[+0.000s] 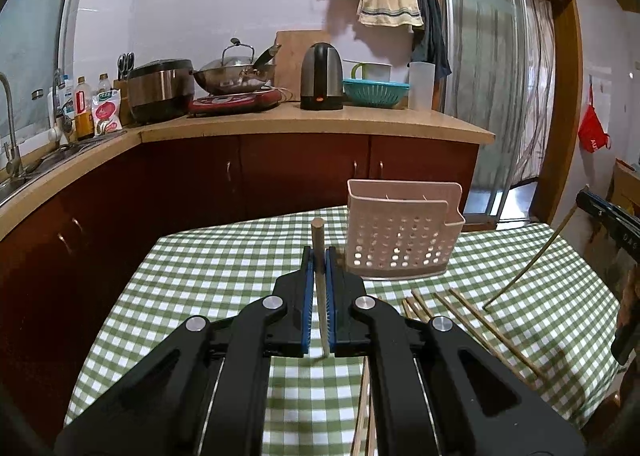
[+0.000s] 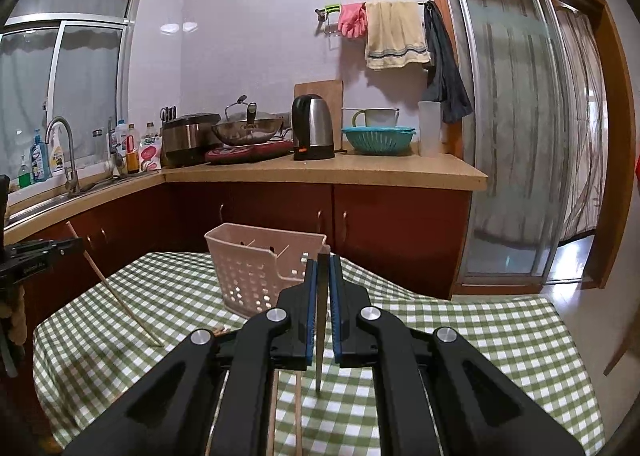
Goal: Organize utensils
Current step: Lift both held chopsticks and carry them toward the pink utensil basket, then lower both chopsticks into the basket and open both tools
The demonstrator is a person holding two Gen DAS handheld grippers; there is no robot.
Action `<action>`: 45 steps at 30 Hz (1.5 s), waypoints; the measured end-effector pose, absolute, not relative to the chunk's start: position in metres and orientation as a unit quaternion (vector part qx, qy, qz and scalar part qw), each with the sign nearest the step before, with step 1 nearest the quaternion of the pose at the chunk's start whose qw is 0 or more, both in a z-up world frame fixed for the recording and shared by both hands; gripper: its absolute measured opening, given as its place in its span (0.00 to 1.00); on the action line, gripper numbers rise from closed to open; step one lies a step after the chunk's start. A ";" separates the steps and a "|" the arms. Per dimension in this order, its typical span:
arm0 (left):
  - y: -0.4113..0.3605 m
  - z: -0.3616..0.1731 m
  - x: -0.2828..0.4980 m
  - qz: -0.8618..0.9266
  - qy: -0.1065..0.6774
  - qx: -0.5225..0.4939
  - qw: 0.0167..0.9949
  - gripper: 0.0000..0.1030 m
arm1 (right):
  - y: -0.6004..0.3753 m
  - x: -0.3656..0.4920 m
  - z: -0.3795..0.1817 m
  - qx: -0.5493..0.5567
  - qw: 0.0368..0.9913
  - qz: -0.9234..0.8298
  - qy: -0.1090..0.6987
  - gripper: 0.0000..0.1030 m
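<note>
A pink perforated utensil holder (image 1: 402,234) stands on the green checked tablecloth (image 1: 224,268), with thin stick tips showing inside it. My left gripper (image 1: 319,256) is shut on a wooden chopstick (image 1: 318,234) held upright, left of the holder. My right gripper (image 2: 322,266) is shut on a darker chopstick (image 2: 320,336), just in front of the holder (image 2: 256,272). Several loose chopsticks (image 1: 472,316) lie on the cloth to the right of my left gripper. Each gripper shows at the other view's edge with its chopstick slanting down to the cloth (image 1: 528,260) (image 2: 116,292).
A kitchen counter (image 1: 320,123) behind the table carries a rice cooker (image 1: 160,93), wok, kettle (image 1: 322,75) and teal colander. A sink is at the left. A sliding glass door (image 2: 516,135) is at the right. More chopsticks lie under my right gripper (image 2: 298,408).
</note>
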State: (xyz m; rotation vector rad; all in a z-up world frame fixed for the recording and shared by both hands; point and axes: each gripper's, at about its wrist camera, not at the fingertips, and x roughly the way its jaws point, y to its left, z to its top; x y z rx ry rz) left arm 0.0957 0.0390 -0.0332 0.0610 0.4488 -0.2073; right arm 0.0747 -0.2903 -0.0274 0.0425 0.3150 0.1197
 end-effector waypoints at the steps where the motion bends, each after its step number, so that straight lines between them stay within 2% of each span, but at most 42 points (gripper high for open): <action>1: 0.038 -0.033 0.098 -0.103 0.221 0.031 0.969 0.06 | -0.290 0.079 -0.028 0.020 0.985 0.060 0.159 0.07; 13: 0.037 -0.022 0.116 -0.119 0.212 0.019 0.970 0.06 | -0.282 0.096 -0.012 0.021 0.987 0.071 0.142 0.07; 26: 0.013 0.064 0.159 -0.157 0.119 0.004 0.980 0.06 | -0.276 0.134 0.056 0.030 0.992 0.109 0.054 0.07; 31: -0.005 0.088 0.186 -0.156 0.082 -0.003 0.984 0.06 | -0.274 0.163 0.062 0.036 0.992 0.109 0.046 0.07; 37: -0.025 0.069 0.222 -0.166 0.103 -0.010 0.981 0.06 | -0.273 0.191 0.038 0.056 0.989 0.114 0.074 0.07; 45: -0.040 0.005 0.266 -0.158 0.182 -0.003 0.971 0.06 | -0.268 0.223 -0.006 0.070 0.982 0.119 0.132 0.07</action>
